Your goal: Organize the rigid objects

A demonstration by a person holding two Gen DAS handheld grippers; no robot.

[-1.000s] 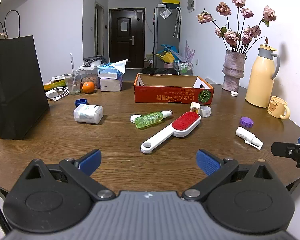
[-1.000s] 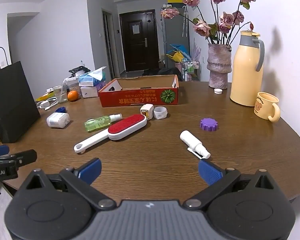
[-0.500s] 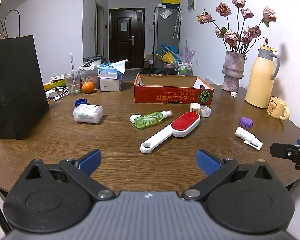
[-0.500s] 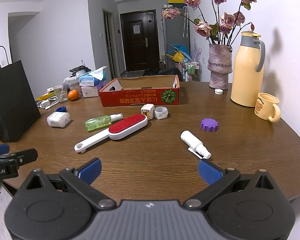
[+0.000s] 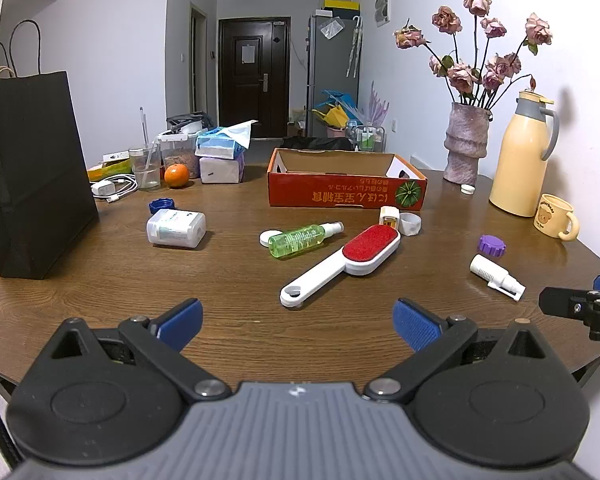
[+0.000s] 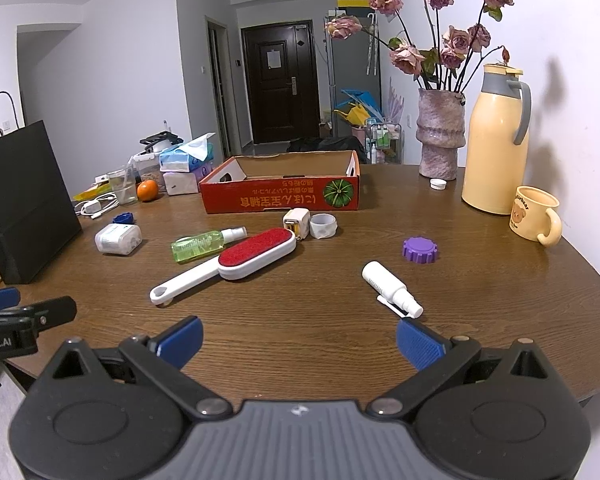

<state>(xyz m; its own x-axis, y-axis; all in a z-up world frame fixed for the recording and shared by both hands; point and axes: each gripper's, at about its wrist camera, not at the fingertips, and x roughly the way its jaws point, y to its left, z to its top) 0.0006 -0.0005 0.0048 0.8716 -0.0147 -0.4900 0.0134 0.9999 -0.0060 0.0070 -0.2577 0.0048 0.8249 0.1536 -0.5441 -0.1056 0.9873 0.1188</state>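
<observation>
On the round wooden table [image 5: 100,284] lie a red-and-white lint brush [image 5: 342,265] [image 6: 228,267], a green spray bottle [image 5: 302,234] [image 6: 204,242], a small white spray bottle [image 5: 496,277] [image 6: 391,289], a purple cap [image 5: 491,245] [image 6: 420,249], a white charger cube [image 6: 297,222], a white ring [image 6: 323,225] and a white box [image 5: 176,228] [image 6: 118,238]. An open red cardboard box [image 5: 346,184] [image 6: 284,188] stands behind them. My left gripper [image 5: 298,324] is open near the table's front edge, holding nothing. My right gripper [image 6: 298,334] is open too, just in front of the small white bottle.
A black paper bag [image 5: 32,176] stands at the left. At the back left are an orange [image 5: 177,175], tissue packs [image 5: 220,148], a glass [image 5: 145,168] and a charger cable [image 5: 114,189]. A vase [image 6: 440,136], yellow thermos [image 6: 496,140] and mug [image 6: 536,214] stand at the right.
Both views have shifted very slightly; the objects sit where they were and both grippers stay open.
</observation>
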